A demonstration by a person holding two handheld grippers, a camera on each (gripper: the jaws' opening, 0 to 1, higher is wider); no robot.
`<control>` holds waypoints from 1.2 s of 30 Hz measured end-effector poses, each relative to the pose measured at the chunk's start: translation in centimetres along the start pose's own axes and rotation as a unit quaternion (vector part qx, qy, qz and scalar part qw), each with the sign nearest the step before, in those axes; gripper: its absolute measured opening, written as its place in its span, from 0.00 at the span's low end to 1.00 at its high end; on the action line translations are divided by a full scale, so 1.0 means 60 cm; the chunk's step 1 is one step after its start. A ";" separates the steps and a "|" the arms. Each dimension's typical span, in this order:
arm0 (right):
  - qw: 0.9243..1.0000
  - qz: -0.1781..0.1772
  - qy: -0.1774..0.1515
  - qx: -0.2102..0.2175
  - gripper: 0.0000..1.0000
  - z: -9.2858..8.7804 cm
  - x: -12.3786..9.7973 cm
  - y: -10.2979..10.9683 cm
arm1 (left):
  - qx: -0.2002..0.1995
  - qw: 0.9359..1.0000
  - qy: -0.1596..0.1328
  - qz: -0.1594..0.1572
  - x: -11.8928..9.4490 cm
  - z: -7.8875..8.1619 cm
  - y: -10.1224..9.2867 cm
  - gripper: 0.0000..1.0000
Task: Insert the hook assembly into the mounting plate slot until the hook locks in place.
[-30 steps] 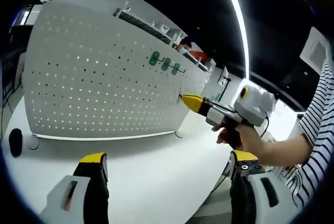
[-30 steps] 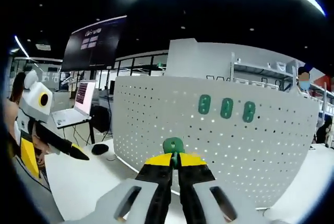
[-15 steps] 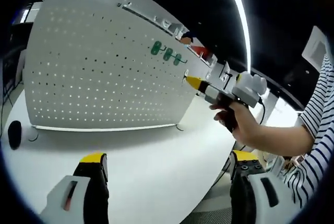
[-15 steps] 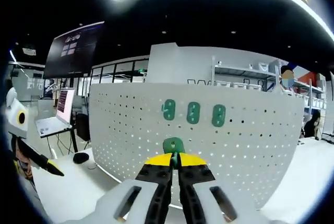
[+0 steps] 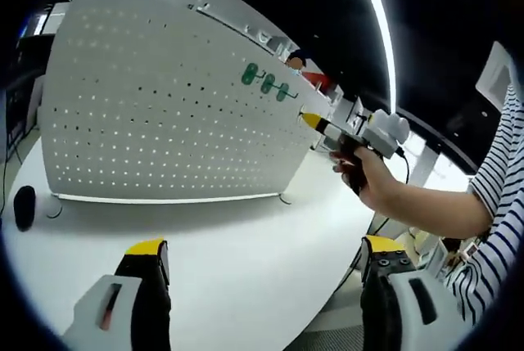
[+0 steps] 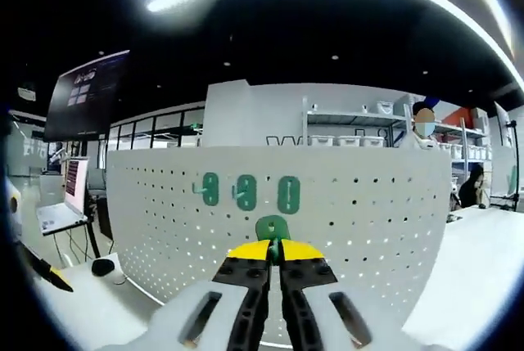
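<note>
White and bare, the bench (image 5: 246,261) carries an upright white pegboard (image 5: 164,114) dotted with rows of small holes, under a dark ceiling with one long curved light strip (image 5: 372,15).

From the left gripper view, going left to right: a small dark mouse-like object (image 5: 24,206) lies on the bench near the board's lower left corner. Three green hooks (image 5: 268,83) sit in a row high on the board towards its right end. Beyond them the right tongs (image 5: 308,118) point their yellow tips at the board's right edge, held by a hand (image 5: 366,177) on a bare forearm, with a striped sleeve (image 5: 499,204) at the far right. Whether those tips touch the board I cannot tell. The left tongs (image 5: 262,254) stand spread wide apart over the bench, with nothing between them.

The right gripper view faces the board head-on. At far left a laptop (image 6: 61,204) stands on a side desk, and a dark wall screen (image 6: 86,93) hangs above it. The three mounted hooks show as flat green oval plates, each with a slot. Below them the right tongs are pressed together on a green hook assembly (image 6: 271,228), a rounded green plate standing up from the yellow tips, in front of the board and below the mounted row. Shelving (image 6: 368,118) rises behind the board.
</note>
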State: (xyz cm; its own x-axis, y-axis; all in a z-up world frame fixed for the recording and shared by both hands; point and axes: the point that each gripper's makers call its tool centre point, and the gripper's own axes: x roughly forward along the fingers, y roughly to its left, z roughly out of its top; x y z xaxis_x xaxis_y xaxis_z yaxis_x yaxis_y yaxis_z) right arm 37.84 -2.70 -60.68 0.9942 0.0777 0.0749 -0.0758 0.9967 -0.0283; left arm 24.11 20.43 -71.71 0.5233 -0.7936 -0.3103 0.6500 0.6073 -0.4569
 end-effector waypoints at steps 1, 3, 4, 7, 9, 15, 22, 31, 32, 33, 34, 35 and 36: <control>1.000 -0.003 -0.004 0.002 0.00 0.003 0.002 -0.004 | -0.001 1.000 0.001 0.001 0.000 -0.002 0.001 1.00; 1.000 -0.007 -0.005 0.006 0.00 0.006 0.006 -0.014 | -0.005 1.000 0.003 0.002 0.000 -0.004 0.002 1.00; 1.000 -0.009 -0.009 0.011 0.00 0.008 0.007 -0.018 | -0.006 1.000 0.002 0.002 0.000 -0.004 0.001 1.00; 1.000 -0.013 -0.014 0.009 0.00 0.011 0.009 -0.027 | -0.008 1.000 -0.002 0.003 0.001 -0.002 0.001 1.00; 1.000 -0.016 -0.014 0.012 0.00 0.010 0.013 -0.031 | -0.009 1.000 -0.001 0.002 0.002 -0.003 0.001 1.00; 0.999 -0.022 -0.022 0.026 0.00 0.019 0.022 -0.037 | -0.011 1.000 0.002 0.010 0.000 -0.002 0.014 1.00; 0.998 -0.035 -0.046 0.033 0.00 0.036 0.038 -0.054 | -0.009 1.000 -0.002 0.016 -0.002 0.005 0.021 1.00; 0.995 -0.047 -0.064 0.055 0.00 0.048 0.066 -0.075 | -0.016 1.000 -0.002 0.021 -0.003 0.004 0.027 0.99; 0.995 -0.047 -0.066 0.056 0.00 0.050 0.068 -0.077 | -0.016 1.000 -0.002 0.021 -0.002 0.004 0.027 1.00; 0.995 -0.047 -0.066 0.056 0.00 0.051 0.072 -0.078 | -0.017 1.000 -0.002 0.022 -0.002 0.005 0.029 1.00; 0.995 -0.049 -0.066 0.053 0.00 0.051 0.075 -0.080 | -0.017 1.000 -0.001 0.023 -0.001 0.005 0.030 1.00; 0.995 -0.048 -0.067 0.054 0.00 0.052 0.078 -0.081 | -0.017 1.000 -0.001 0.023 -0.001 0.006 0.033 1.00; 0.995 -0.048 -0.067 0.055 0.00 0.052 0.080 -0.081 | -0.017 1.000 0.000 0.023 0.000 0.006 0.033 1.00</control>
State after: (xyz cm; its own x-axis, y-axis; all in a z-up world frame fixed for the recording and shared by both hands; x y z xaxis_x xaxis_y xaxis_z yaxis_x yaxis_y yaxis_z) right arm 42.75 -7.13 -57.09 0.9787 -0.0229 0.2042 0.0035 0.9955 0.0946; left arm 25.61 21.65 -72.33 0.5525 -0.7645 -0.3322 0.6060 0.6421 -0.4696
